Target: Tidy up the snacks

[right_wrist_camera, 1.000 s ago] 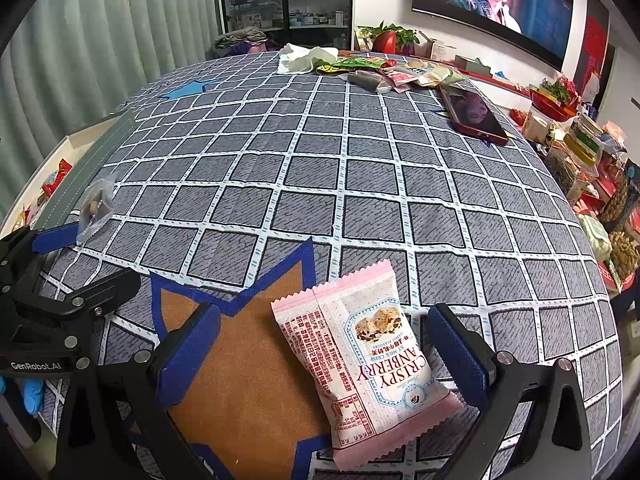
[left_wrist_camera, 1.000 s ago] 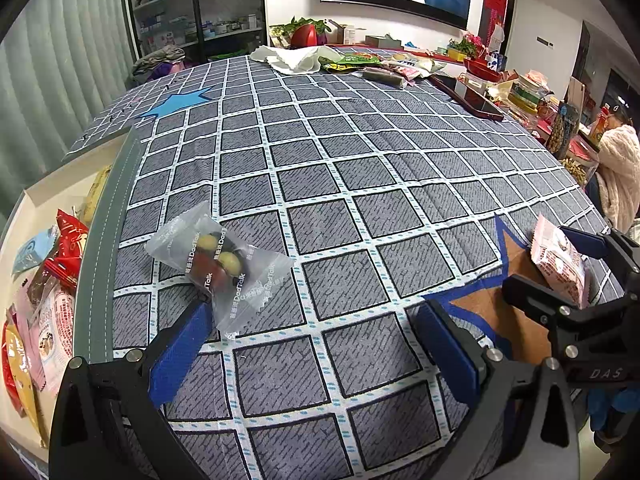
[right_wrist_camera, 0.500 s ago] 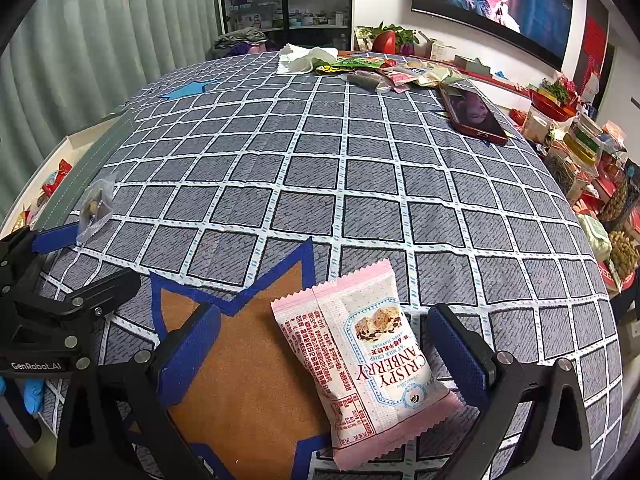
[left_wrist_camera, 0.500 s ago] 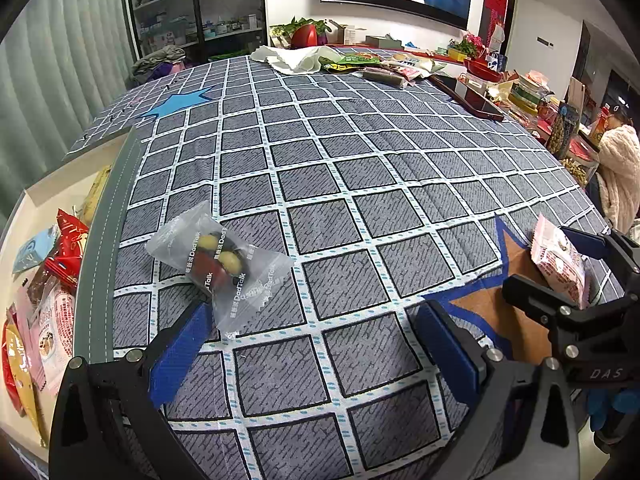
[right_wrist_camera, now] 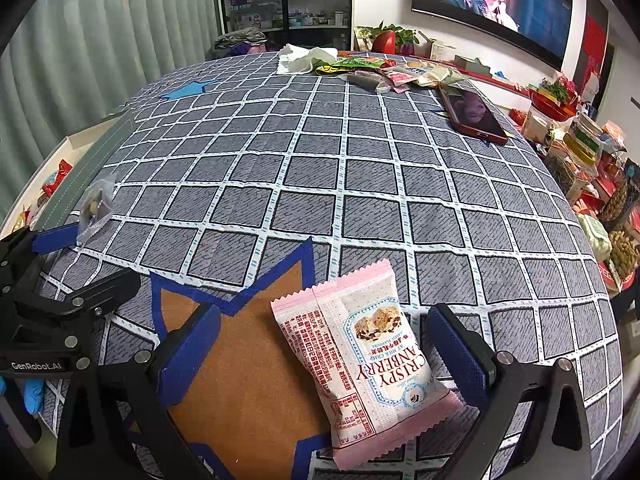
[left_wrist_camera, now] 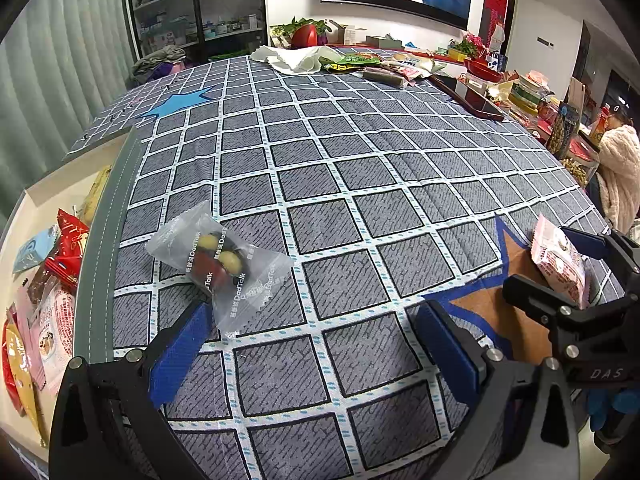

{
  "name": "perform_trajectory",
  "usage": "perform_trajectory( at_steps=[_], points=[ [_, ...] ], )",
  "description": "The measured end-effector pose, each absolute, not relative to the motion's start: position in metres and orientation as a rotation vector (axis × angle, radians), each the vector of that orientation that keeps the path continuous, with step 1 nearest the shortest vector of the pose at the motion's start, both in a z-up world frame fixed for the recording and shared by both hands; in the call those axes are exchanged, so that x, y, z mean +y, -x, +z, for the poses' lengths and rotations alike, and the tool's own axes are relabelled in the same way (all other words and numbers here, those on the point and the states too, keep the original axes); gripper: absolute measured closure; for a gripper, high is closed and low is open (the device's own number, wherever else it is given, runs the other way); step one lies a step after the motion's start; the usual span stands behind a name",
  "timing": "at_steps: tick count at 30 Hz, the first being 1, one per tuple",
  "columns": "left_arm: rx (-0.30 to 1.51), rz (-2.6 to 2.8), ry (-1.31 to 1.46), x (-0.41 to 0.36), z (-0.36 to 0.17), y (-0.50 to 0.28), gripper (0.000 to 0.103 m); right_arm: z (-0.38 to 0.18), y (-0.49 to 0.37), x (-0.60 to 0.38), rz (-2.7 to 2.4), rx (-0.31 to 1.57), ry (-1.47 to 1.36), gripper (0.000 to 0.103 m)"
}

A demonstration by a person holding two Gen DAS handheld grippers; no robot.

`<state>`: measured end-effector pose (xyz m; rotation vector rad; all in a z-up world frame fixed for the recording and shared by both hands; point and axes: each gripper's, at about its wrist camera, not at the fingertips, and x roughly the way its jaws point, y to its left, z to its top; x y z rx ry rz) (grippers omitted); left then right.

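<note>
A clear DadTalk packet [left_wrist_camera: 218,262] with red and yellow pieces lies on the checked cloth, just ahead of my left gripper [left_wrist_camera: 314,342], which is open and empty; its left finger tip touches the packet's near edge. A pink cranberry crisp packet [right_wrist_camera: 366,360] lies between the open fingers of my right gripper [right_wrist_camera: 324,342], partly on the brown star patch [right_wrist_camera: 240,364]. The clear packet also shows small in the right wrist view [right_wrist_camera: 96,206]. The pink packet shows at the right of the left wrist view [left_wrist_camera: 558,258].
A cream box [left_wrist_camera: 52,188] holding several snack packets sits at the table's left edge. A phone [right_wrist_camera: 474,114], a white cloth [right_wrist_camera: 306,58] and more snack packets [right_wrist_camera: 384,72] lie at the far end. Cluttered shelves and a seated person [left_wrist_camera: 618,172] are on the right.
</note>
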<state>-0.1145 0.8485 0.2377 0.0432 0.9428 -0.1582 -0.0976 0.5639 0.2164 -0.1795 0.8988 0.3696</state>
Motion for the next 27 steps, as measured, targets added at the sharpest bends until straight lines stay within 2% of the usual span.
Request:
perform_trajectory(
  at_steps=[9,15,17,22,27],
  points=[
    [0.949,-0.18,-0.039,0.85,0.239,0.116,0.0,0.216,0.098,0.564,0.369,0.899,0.178,0.0],
    [0.91,-0.278,-0.122,0.845,0.268,0.132,0.0,0.216,0.098,0.564,0.368,0.898,0.178,0.0],
    [0.929,-0.254,-0.121,0.847,0.272,0.131,0.0,0.215,0.099,0.563,0.368,0.898,0.177,0.0],
    [1.096,-0.227,0.085,0.874,0.261,0.116,0.0,0.215,0.099,0.563,0.367,0.898,0.175,0.0],
    [1.123,-0.163,0.051,0.879,0.263,0.111,0.0,0.215,0.1,0.564,0.367,0.902,0.183,0.0]
  ],
)
